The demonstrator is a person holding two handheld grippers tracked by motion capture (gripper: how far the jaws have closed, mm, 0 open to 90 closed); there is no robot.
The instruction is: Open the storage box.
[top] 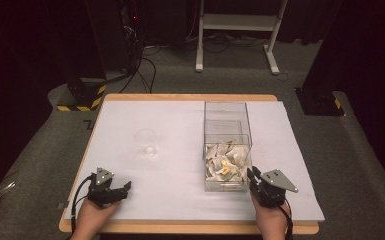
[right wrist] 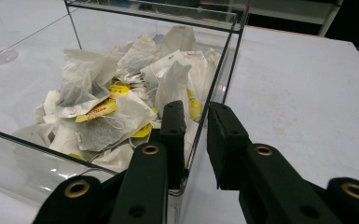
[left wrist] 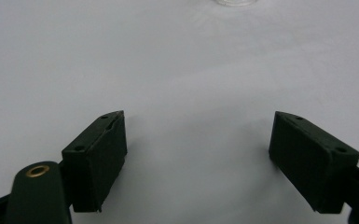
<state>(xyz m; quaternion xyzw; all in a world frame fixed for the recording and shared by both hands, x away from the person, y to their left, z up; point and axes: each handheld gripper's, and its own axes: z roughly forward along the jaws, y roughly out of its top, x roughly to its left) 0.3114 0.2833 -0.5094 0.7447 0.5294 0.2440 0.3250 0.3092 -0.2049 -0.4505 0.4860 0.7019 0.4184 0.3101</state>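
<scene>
Right gripper (right wrist: 196, 126) jaws narrowly parted, straddling the clear box (top: 227, 107) wall at its 4 o'clock corner. Tea bags (right wrist: 121, 107) heaped inside. Risk: closing or lifting drags the box. Left gripper (left wrist: 198, 156) wide, empty; glass cup (top: 146, 142) at its 1 o'clock.

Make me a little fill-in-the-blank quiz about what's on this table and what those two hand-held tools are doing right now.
1. The clear box holds a pile of ____ at its near end.
2. The left tool has its jaws wide ____ over the bare white table.
3. The right tool has one jaw on each side of the box's ____.
4. Left of the box stands a small clear ____.

Missing words: tea bags; open; wall; cup
</scene>
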